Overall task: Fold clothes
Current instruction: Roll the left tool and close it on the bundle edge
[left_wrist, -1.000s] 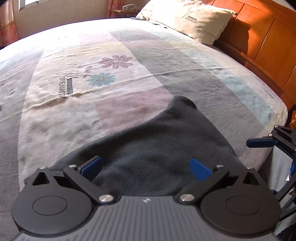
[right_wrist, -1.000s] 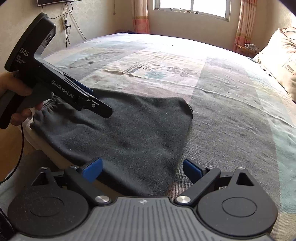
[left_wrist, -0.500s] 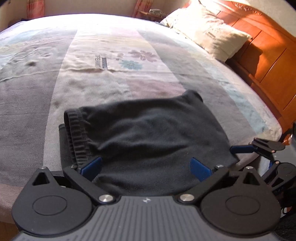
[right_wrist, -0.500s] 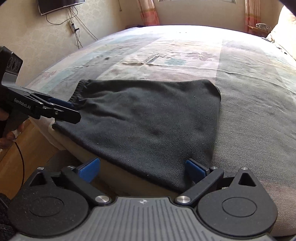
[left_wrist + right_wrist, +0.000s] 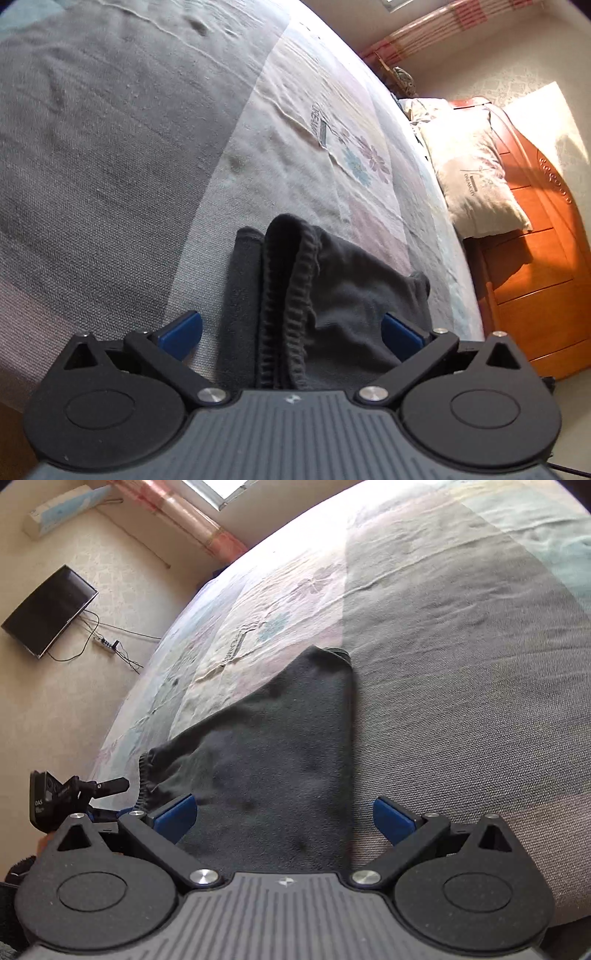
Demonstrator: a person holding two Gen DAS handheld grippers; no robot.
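the left gripper stands with its blue pads wide apart over the ribbed waistband end of the dark garment; the right gripper gapes likewise over the opposite straight edge, holding nothing. the garment lies doubled flat near the bed's edge. whether another fold is due or it's finished, i can't judge

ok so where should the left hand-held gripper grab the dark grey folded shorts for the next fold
Probably the ribbed elastic waistband of the dark grey folded shorts. It stands up as a thick ridge at the near bed edge, right between the open left hand-held gripper pads, so come straight in from that edge.
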